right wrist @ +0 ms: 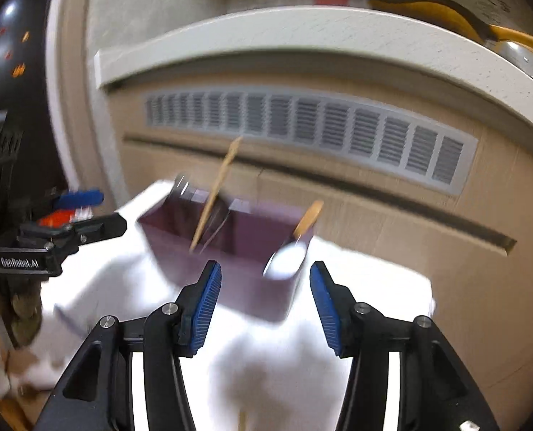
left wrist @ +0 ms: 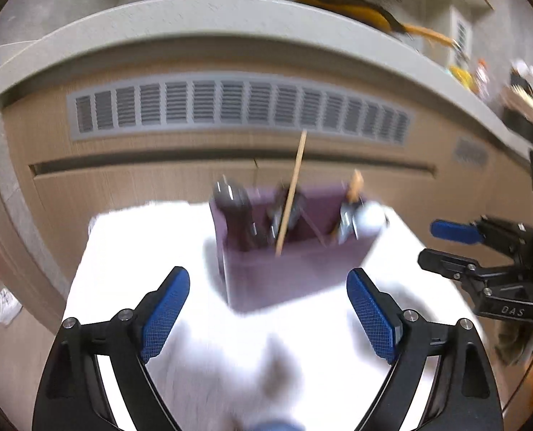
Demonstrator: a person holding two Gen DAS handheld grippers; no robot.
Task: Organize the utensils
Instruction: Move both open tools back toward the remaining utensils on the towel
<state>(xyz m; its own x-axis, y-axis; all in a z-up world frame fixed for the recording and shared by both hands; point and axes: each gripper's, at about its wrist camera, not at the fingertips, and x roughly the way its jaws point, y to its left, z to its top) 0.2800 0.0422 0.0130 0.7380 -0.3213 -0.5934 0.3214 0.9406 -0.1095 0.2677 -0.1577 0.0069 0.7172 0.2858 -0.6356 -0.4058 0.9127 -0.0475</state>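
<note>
A purple utensil box (left wrist: 295, 269) (right wrist: 237, 276) with compartments stands on a white table (left wrist: 140, 269) (right wrist: 367, 283). A wooden chopstick (left wrist: 292, 190) (right wrist: 216, 190) leans up out of its middle compartment. Dark metal utensils (left wrist: 230, 197) stand at its left, and a wooden-handled spoon (left wrist: 356, 186) (right wrist: 307, 219) with a white bowl stands at its right end. My left gripper (left wrist: 268, 309) is open and empty, just in front of the box. My right gripper (right wrist: 264, 305) is open and empty, near the box's right end. Both views are blurred.
A wooden cabinet with a grey vent grille (left wrist: 237, 107) (right wrist: 302, 125) and a grey countertop (left wrist: 194, 25) stands behind the table. The right gripper shows at the right edge of the left wrist view (left wrist: 456, 248). The left gripper shows at the left of the right wrist view (right wrist: 97, 212).
</note>
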